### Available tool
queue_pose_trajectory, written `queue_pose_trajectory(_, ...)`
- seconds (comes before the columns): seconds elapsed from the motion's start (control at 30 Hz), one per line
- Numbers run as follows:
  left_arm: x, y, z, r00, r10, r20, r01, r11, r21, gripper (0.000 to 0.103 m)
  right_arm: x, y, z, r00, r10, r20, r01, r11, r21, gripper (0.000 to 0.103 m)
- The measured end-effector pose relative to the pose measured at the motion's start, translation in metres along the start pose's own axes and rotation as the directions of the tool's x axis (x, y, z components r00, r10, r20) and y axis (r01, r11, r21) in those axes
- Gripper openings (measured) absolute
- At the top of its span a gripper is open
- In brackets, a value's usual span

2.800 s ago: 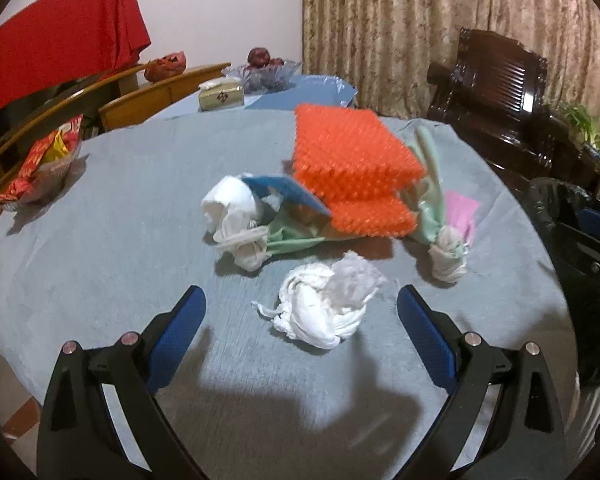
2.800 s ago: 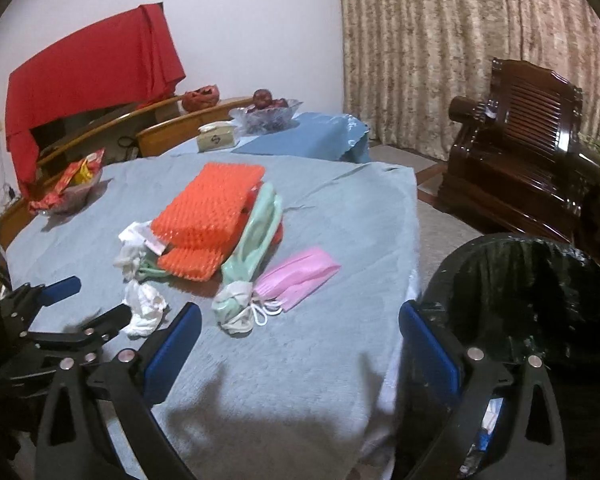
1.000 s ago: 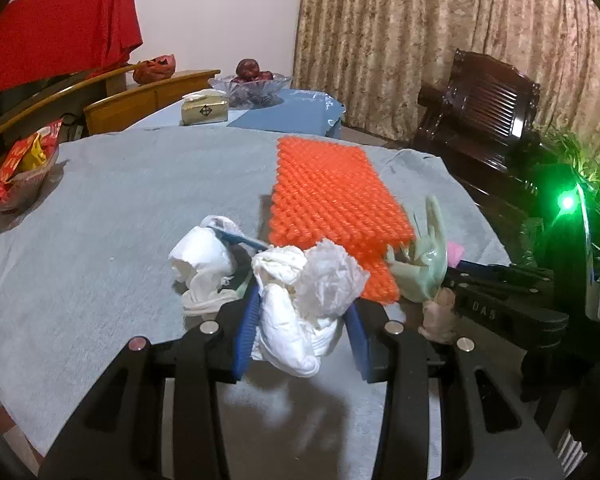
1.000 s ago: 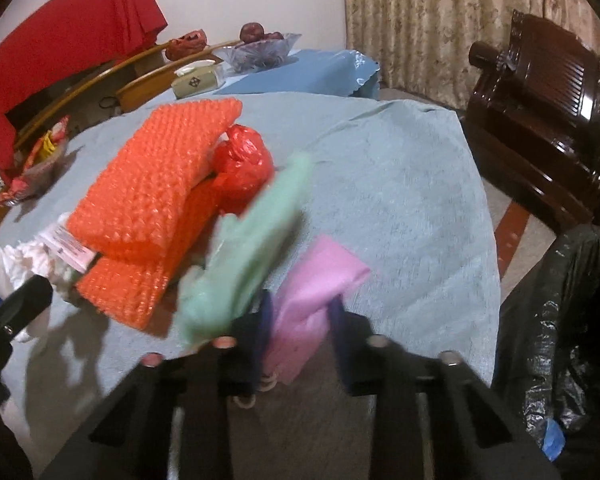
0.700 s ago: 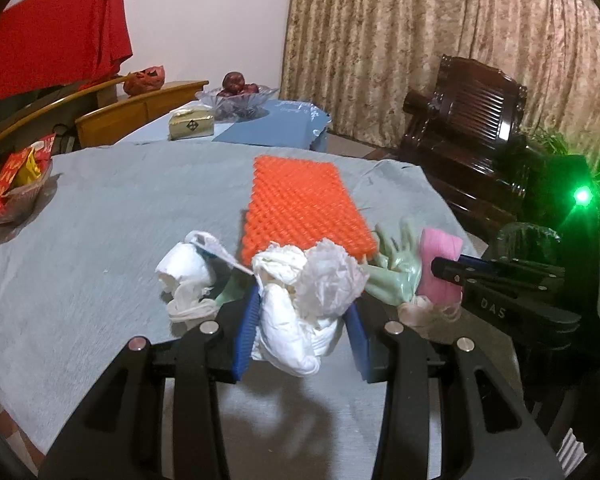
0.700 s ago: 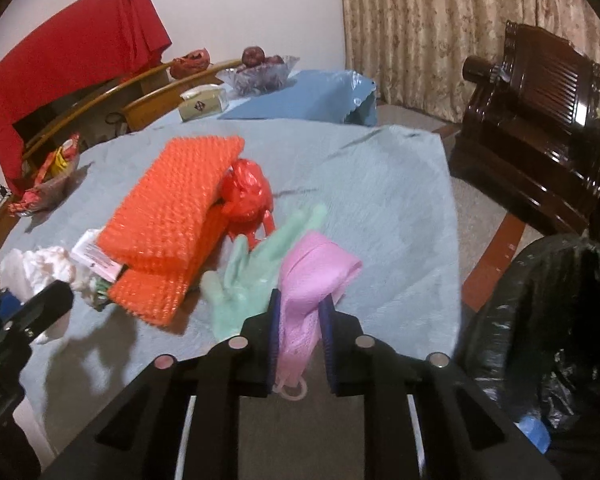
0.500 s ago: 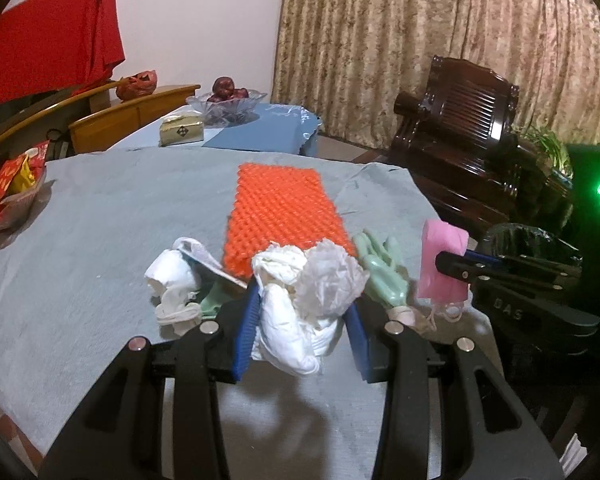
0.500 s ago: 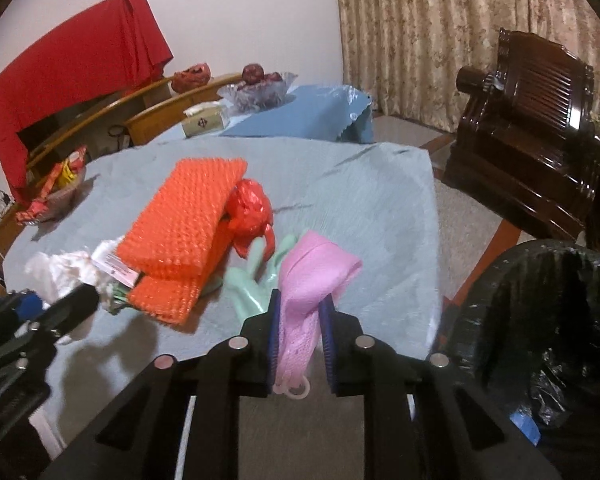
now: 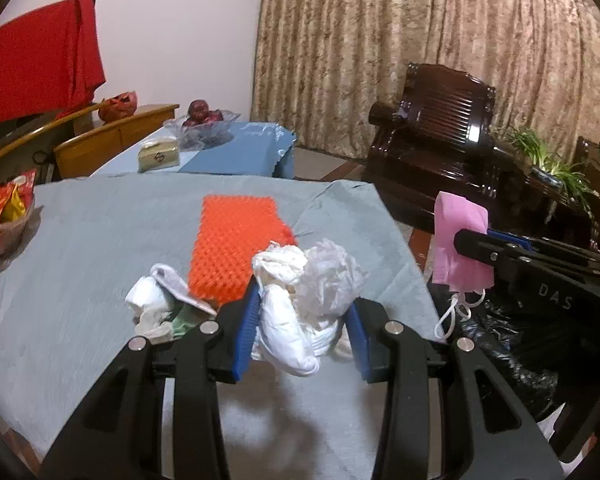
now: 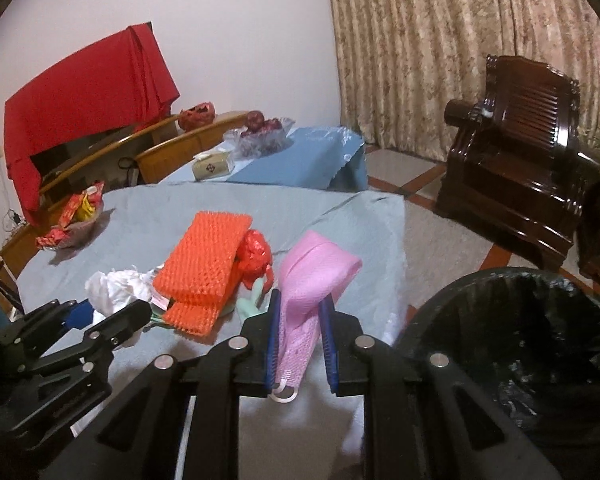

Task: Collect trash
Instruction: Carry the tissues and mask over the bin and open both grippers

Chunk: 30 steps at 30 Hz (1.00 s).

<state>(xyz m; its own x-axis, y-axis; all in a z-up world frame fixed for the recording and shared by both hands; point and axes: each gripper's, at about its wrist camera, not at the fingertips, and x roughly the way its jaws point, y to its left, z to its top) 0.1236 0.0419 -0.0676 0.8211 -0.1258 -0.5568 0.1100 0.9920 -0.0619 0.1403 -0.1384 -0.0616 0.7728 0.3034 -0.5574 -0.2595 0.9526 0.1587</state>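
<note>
**Me:** I've got both loads up off the counter [image 9: 80, 248]. My left gripper [image 9: 302, 330] is clamped on the wad of white tissue [image 9: 304, 300], pads pressed into its sides at a middling width, and the wad bulges out above and below them. My right gripper [image 10: 300, 344] is pinched almost fully narrow on the pink face mask [image 10: 312, 276], with the ear loop dangling under the jaws.

**Helper:** Where does it all go?

**Me:** Into the black-lined bin [image 10: 520, 320], which stands off the counter's edge, low on my right. The mask hangs near its rim but, as far as I can judge, not yet over the mouth.

**Helper:** So what makes the drop clean?

**Me:** I'd carry each load right over the open middle of the liner before I let go. The mask is limp and the loop could snag on a pad, so I'd spread those jaws wide and tip them down. The tissue is light and springy and may cling or drift, so it wants a low release. My two grippers are close together, so I'd empty the right first and keep the left clear.

**Helper:** And what's left?

**Me:** The orange foam netting [image 10: 204, 264], a red bag [image 10: 254, 256], a green glove [image 10: 256, 300] and more crumpled tissue [image 9: 148, 304] lie on the counter.
</note>
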Motion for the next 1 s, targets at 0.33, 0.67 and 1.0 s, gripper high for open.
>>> queue_pose_trajectory(0.33,-0.002,-0.043,0.010,0.997,-0.080,0.003,0.080,0.996,0.045,0.038,-0.039,-0.034,0.000,0.996,-0.076,0.046,0.074,0.997,0.033,0.018)
queue_pose_trajectory(0.67,0.010,-0.105,0.020,0.981,-0.194,-0.002,0.193,0.975,0.106,0.038,-0.074,-0.092,-0.014,0.980,-0.194,0.054,0.188,0.978,0.094,0.018)
queue_pose_trajectory(1.0,0.033,-0.173,0.022,0.953,-0.302,-0.022,0.301,0.938,0.172,0.038,-0.091,-0.146,-0.033,0.951,-0.308,0.020,0.302,0.943,0.141,0.018)
